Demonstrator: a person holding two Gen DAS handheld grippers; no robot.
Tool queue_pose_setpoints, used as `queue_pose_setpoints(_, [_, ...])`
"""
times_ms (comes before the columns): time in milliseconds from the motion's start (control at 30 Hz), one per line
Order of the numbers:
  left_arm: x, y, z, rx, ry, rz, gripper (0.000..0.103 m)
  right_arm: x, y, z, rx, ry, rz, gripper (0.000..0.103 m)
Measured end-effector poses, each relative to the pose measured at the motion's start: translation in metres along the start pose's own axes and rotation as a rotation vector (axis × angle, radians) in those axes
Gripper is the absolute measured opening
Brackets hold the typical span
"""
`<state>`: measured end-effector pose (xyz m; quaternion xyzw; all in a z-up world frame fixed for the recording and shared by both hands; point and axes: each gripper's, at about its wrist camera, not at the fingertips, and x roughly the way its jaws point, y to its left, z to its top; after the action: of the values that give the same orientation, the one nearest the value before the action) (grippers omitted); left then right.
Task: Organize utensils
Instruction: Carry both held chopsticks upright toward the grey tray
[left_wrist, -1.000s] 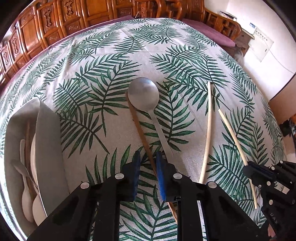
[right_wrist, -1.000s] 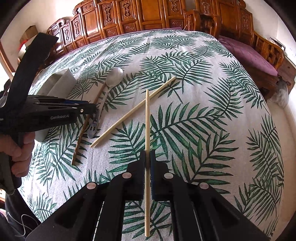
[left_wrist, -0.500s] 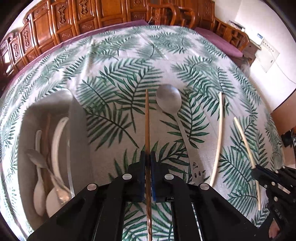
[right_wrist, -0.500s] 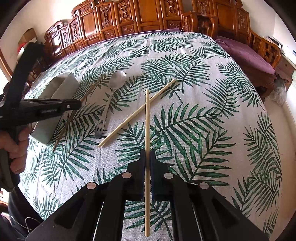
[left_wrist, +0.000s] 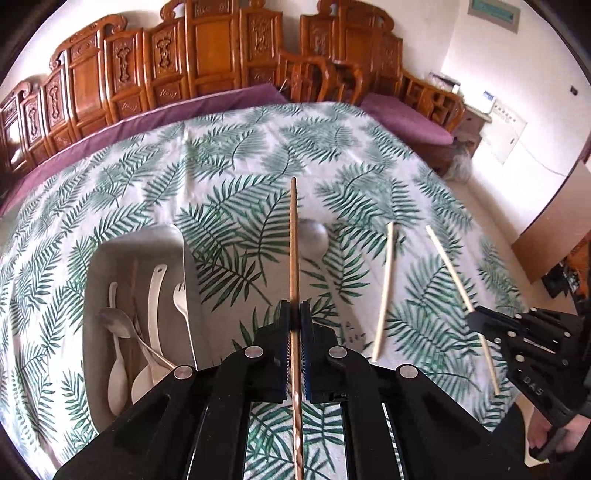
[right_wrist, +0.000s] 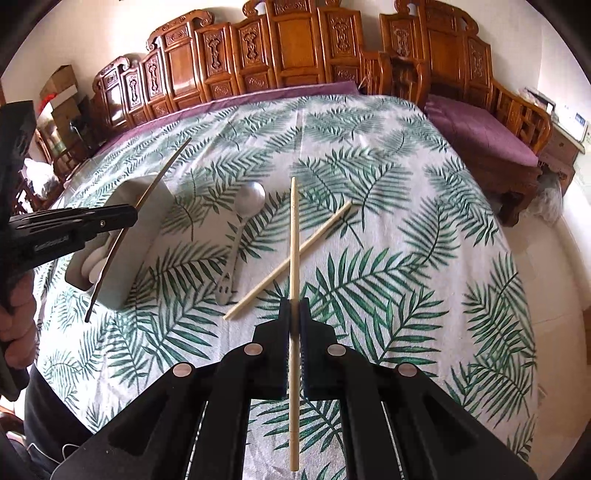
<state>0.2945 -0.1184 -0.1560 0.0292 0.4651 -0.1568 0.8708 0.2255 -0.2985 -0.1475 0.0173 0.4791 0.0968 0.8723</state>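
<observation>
Left gripper (left_wrist: 294, 317) clamped on brown chopstick (left_wrist: 293, 236), held above leaf-print tablecloth (left_wrist: 240, 177) beside grey tray (left_wrist: 110, 251) of spoons; right gripper (right_wrist: 294, 314) clamped on pale chopstick (right_wrist: 293, 240); second pale chopstick (right_wrist: 288, 260) and metal spoon (right_wrist: 245, 205) lying on cloth

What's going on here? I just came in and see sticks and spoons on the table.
A person is sorting utensils with two handheld grippers. The left gripper is shut on a brown chopstick, lifted off the tablecloth near the grey tray that already holds spoons and a fork. The right gripper is shut on a pale chopstick. A second pale chopstick and a metal spoon lie on the cloth.
</observation>
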Motion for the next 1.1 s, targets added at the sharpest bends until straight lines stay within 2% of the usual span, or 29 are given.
queue_pose_setpoints(567, [-0.075, 0.005, 0.0, 0.028, -0.131, -0.053, 0.004, -0.037, 0.046, 0.019, -0.056, -0.069, 0.024, 0.006])
queue_pose_setpoints(800, [-0.093, 0.025, -0.006, 0.015, -0.154, -0.044, 0.004, -0.037, 0.075, 0.026, -0.093, -0.075, 0.046, 0.006])
queue_pose_setpoints(1100, [-0.097, 0.072, -0.014, -0.025, -0.15, -0.015, 0.004, -0.031, 0.112, 0.038, -0.143, -0.072, 0.082, 0.006])
